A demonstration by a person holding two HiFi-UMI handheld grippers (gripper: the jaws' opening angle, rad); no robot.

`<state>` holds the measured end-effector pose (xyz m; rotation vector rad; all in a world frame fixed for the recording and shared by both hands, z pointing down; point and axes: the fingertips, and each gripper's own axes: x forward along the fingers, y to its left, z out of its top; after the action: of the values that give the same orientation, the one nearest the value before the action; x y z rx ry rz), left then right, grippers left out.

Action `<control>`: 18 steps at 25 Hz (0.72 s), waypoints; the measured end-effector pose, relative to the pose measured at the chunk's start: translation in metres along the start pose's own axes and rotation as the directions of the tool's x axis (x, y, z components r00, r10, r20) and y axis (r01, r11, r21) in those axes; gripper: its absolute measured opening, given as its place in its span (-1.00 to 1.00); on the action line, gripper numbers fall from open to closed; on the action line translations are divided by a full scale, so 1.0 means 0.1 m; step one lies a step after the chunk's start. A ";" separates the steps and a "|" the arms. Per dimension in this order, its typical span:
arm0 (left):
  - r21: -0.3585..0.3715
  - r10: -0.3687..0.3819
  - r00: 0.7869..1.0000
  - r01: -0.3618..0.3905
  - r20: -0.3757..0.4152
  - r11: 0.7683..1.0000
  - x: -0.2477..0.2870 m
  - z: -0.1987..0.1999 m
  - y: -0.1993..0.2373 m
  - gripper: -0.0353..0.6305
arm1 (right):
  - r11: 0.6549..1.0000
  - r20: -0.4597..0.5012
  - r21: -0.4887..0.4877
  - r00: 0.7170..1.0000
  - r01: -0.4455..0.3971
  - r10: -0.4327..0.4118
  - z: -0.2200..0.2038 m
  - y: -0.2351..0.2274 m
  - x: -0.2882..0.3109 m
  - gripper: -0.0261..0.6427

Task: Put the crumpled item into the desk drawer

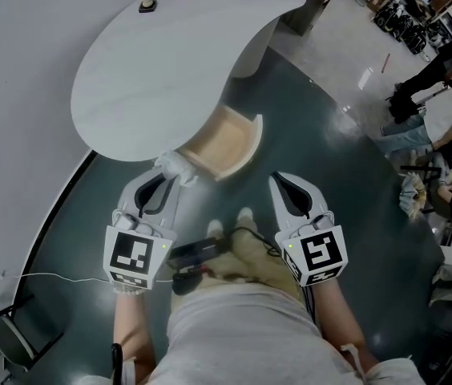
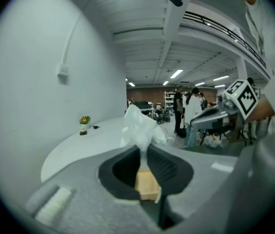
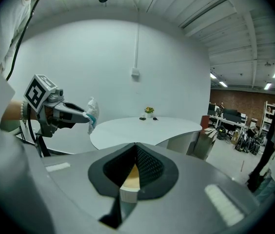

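pale grey moulded shell on the left gripper [image 1: 162,180] and the right gripper [image 1: 280,183], each tapering to a rounded point. black ribbed lining inside the jaws. white left cube [image 1: 136,257] with black square markers at the rear, a matching right cube [image 1: 320,253] likewise, a small green light at a corner of each. off-white top [image 1: 238,327], loose at the waist. khaki trousers [image 1: 252,257] and white shoes [image 1: 245,215]. black boxy unit [image 1: 196,253] at the front of the waist, thin black cable [image 1: 252,233] looping off it. pale beaded band [image 3: 22,112] at the left wrist.
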<state>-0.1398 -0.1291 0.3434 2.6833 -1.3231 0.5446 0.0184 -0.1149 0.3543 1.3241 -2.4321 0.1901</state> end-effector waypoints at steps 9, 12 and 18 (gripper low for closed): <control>0.018 0.011 1.000 -0.011 -0.002 1.000 0.03 0.04 -0.01 -0.77 | 1.000 0.022 -0.007 0.999 -0.023 0.023 0.04 -0.02 0.06 -0.91; 0.017 0.015 1.000 -0.015 -0.005 1.000 0.06 0.04 -0.01 -0.77 | 1.000 0.017 0.001 0.999 -0.027 0.027 0.05 -0.04 0.07 -0.91; 0.000 0.020 1.000 -0.020 -0.016 1.000 0.18 0.03 0.02 -0.77 | 0.999 0.010 0.008 0.999 -0.033 0.033 0.00 -0.13 0.11 -0.91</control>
<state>-0.1303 -0.1440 0.3472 2.6632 -1.3467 0.5665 0.0234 -0.1310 0.3578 1.2915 -2.4651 0.2024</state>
